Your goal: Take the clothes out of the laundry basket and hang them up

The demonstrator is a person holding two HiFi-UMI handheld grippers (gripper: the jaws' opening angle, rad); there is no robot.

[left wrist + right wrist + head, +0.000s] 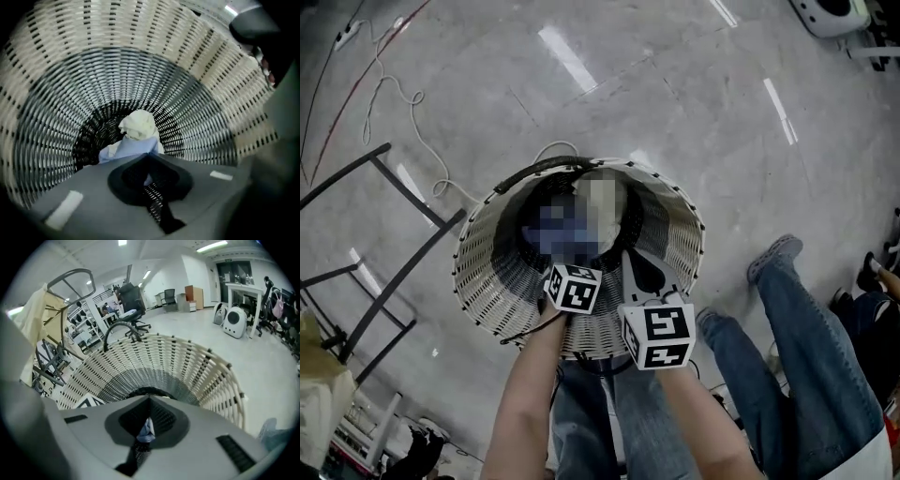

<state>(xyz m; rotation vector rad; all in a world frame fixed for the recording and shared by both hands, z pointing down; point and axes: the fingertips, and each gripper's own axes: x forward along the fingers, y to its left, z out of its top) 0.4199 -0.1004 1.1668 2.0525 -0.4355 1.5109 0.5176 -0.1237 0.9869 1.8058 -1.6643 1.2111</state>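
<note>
Your left tool [149,155] is clenching the blue cloth [133,147] deep in the basket [478,272], where it is touching a white cloth [138,125] at the bottom. Your right tool [150,399] is also pinching blue cloth, just inside the basket's near rim.

Strip-light glare on floor [675,103]; basket [478,272] interior dim; left gripper view blurred; fisheye edges.

Basket [483,272] woven white and black; blue garment [133,147]; cream garment [139,124]
</note>
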